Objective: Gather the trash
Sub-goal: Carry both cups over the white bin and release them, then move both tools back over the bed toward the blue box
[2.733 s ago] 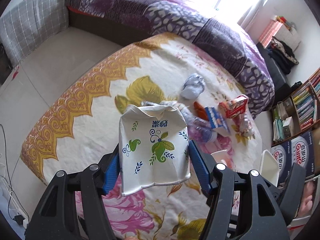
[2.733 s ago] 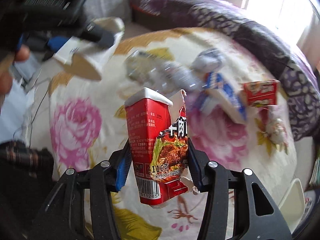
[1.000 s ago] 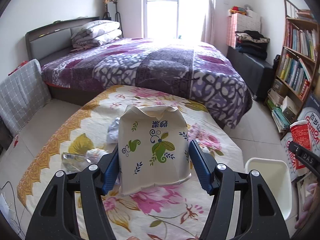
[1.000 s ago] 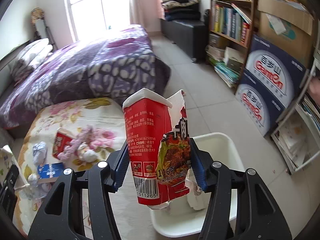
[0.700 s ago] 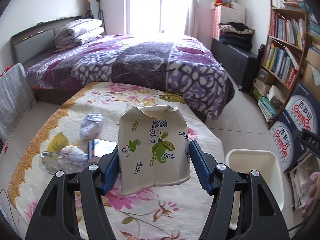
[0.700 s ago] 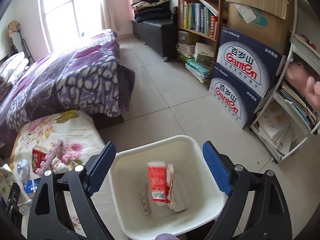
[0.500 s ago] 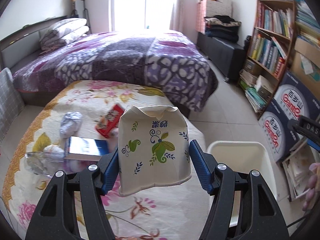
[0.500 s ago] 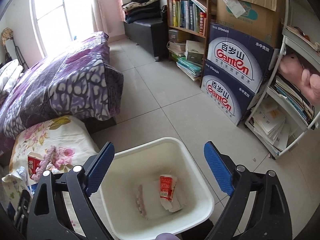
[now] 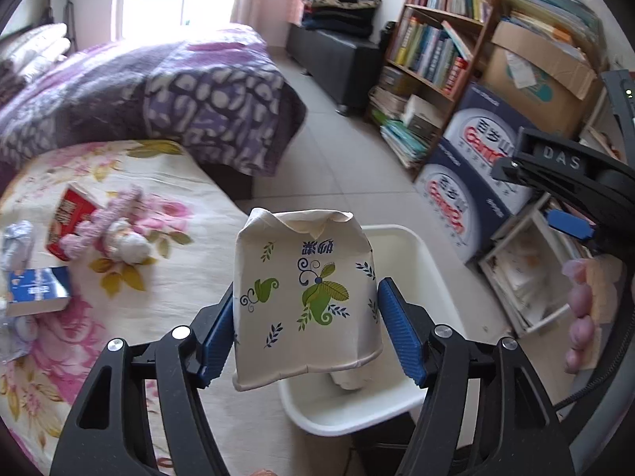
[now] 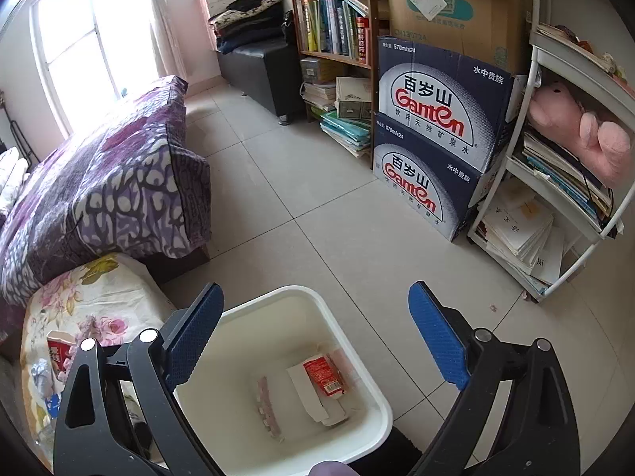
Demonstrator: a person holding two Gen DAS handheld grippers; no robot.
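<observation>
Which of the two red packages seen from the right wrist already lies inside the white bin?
The red noodle carton on the floor of the white bin; the other red package lies on the floral cloth.

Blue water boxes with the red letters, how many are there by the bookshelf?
2. The upper box sits on top of the lower box, stacked on the floor between the bookshelf and the white rack. More could be hidden behind them.

Place: home bedroom
Bed: purple patterned quilt
Storage: crowded wooden bookshelf, stacked water cartons, white rack with pink plush toy
Floor: pale tiles
Light: curtained window
</observation>
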